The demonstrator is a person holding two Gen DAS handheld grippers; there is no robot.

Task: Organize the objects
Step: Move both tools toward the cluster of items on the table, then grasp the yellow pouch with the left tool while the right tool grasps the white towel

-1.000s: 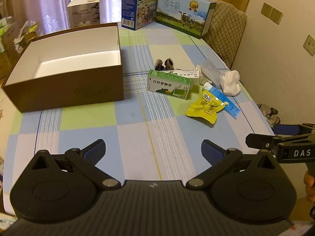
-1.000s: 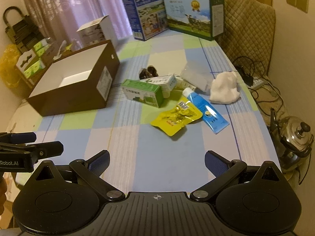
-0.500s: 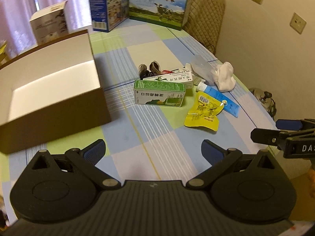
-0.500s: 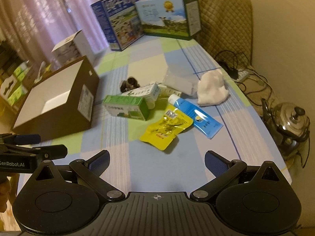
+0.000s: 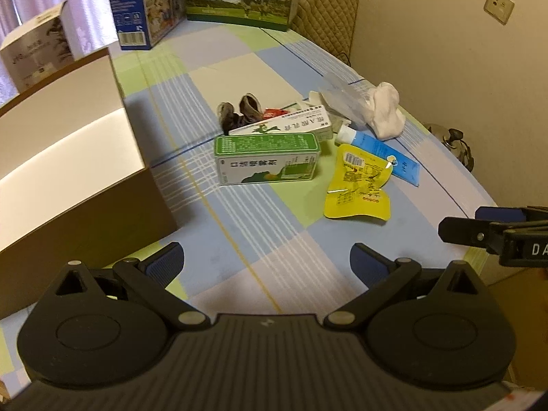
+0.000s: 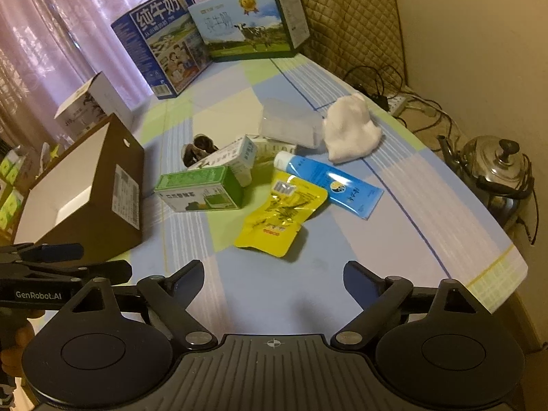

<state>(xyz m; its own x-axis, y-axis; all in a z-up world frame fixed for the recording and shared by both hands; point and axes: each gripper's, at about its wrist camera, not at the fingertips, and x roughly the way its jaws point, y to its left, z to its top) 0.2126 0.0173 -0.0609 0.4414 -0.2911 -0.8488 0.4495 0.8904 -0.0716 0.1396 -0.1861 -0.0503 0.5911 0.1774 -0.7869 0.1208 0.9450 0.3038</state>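
While both the left gripper and the right gripper are held wide and empty, the green carton is seen lying lengthwise across the checked tablecloth. Right of the carton, the yellow pouch is pointed spout-first away, and the open brown box is set to its left.

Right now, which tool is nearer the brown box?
Left. The left tool hangs just beside the brown box's near corner; the right tool is off toward the yellow pouch.

We are holding our left claw with its blue-padded fingers spread wide and nothing between them. Our right claw is likewise gaping empty, level with the left and just to its right. A bit of our hand is gripping the left claw's handle.
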